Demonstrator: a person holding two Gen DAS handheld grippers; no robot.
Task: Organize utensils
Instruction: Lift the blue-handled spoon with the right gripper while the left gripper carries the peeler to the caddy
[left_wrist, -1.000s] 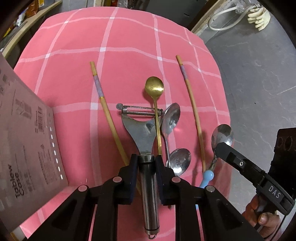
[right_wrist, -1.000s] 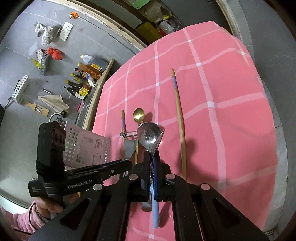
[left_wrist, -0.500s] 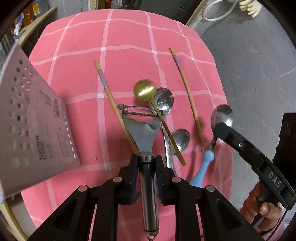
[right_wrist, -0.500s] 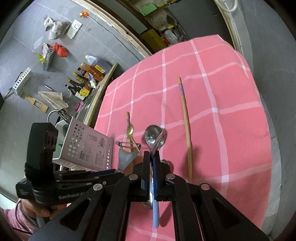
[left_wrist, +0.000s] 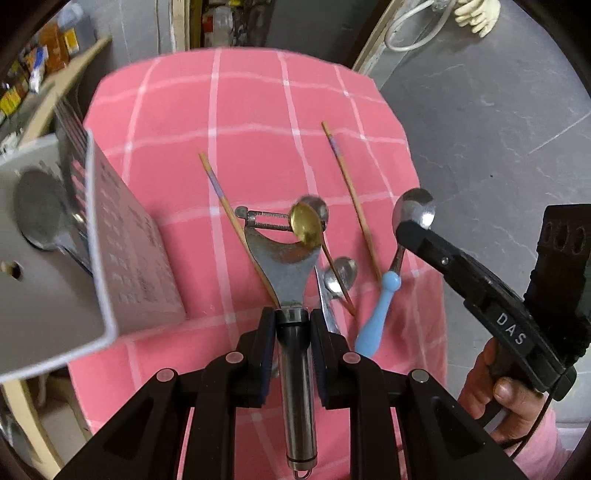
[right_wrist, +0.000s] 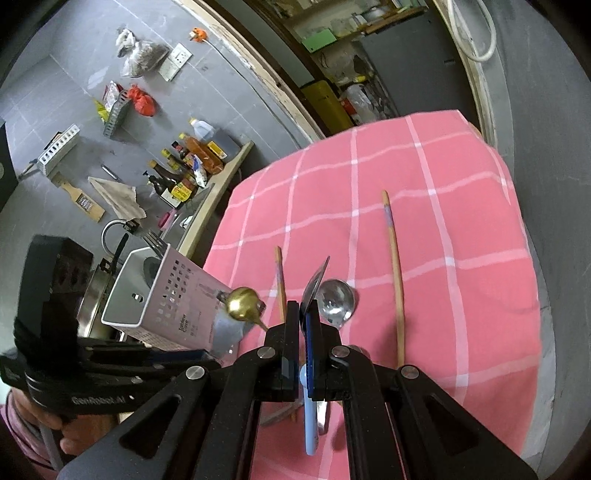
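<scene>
Left gripper (left_wrist: 293, 325) is clamping the peeler (left_wrist: 282, 258) by its handle; the gold spoon (left_wrist: 306, 229) is riding on its blade. Right gripper (right_wrist: 303, 339) is pinching the blue-handled spoon (left_wrist: 400, 251) at its neck. Both hang above the pink cloth (left_wrist: 258, 147), probably bound for the perforated holder (right_wrist: 162, 299) just beside.

Perforated caddy (left_wrist: 122, 258) blurs, cut off at the left edge; the peeler (left_wrist: 286, 266) hides part of one chopstick (left_wrist: 236, 218); caddy's contents unclear.
</scene>
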